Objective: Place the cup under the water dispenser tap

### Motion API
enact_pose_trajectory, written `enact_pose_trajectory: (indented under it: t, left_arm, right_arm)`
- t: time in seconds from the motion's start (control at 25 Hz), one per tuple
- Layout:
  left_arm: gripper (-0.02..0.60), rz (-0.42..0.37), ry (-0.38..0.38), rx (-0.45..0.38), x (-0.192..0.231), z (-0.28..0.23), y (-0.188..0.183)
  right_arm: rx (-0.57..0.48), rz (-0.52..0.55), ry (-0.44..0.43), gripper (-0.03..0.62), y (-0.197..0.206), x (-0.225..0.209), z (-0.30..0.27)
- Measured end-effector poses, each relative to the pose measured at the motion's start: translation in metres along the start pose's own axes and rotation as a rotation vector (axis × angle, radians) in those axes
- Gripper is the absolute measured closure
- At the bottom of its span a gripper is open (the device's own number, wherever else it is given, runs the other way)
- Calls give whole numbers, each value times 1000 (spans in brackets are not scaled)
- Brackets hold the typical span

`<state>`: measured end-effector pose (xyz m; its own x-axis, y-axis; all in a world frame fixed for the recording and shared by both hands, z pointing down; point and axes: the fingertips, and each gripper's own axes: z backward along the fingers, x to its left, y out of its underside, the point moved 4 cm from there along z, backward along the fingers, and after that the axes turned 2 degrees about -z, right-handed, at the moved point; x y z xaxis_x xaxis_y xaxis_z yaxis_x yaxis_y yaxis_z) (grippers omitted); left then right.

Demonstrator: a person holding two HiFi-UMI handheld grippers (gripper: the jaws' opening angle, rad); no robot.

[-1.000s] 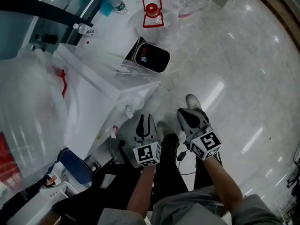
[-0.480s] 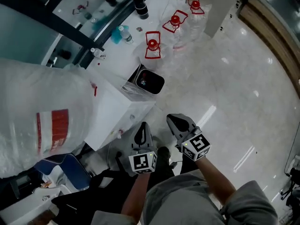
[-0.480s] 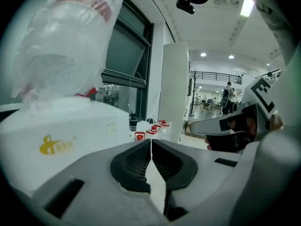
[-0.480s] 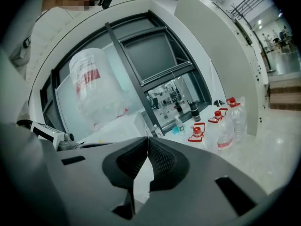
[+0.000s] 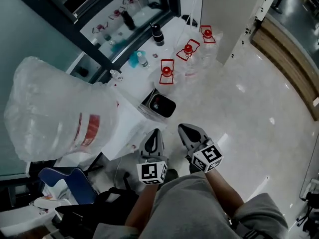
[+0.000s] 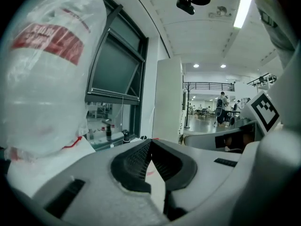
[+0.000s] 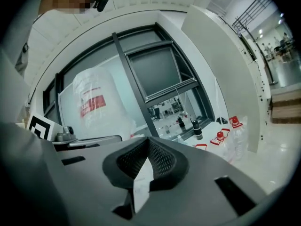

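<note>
I see no cup in any view. The water dispenser (image 5: 127, 128) is a white cabinet at left, topped by a big plastic-wrapped bottle (image 5: 60, 113) with a red label; that bottle (image 6: 47, 69) fills the left of the left gripper view, and the bottle (image 7: 96, 102) stands further off in the right gripper view. My left gripper (image 5: 155, 133) hangs beside the dispenser's near corner; its jaws have just closed, tips touching, nothing between them (image 6: 150, 141). My right gripper (image 5: 183, 129) is level with it to the right, tips also together and empty (image 7: 149, 140).
A dark open bin (image 5: 159, 105) sits on the floor against the dispenser. Beyond it stand three red-capped water jugs (image 5: 167, 73), and a black bottle (image 5: 157, 34) by the window frame. A blue chair (image 5: 75, 183) is at lower left. Polished floor (image 5: 249, 108) spreads right.
Both grippers and the head camera have risen; the dispenser, bin and jugs now look smaller and further below. The left jaws went from slightly apart to closed.
</note>
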<state>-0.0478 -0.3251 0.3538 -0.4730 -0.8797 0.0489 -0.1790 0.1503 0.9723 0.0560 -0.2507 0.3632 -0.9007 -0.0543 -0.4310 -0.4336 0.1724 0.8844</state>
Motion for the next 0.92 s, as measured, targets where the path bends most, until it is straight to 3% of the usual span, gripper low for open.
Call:
enact_pose_trajectory:
  t: [0.52,0.92]
  left_arm:
    - [571,-105,40,-254,0,0,-120]
    - [571,-171,71,-363,-19,5,-159]
  right_arm:
    - [-220,234,-63,583,-115,35,1]
    - [-348,392,-61,583,-152,52,18]
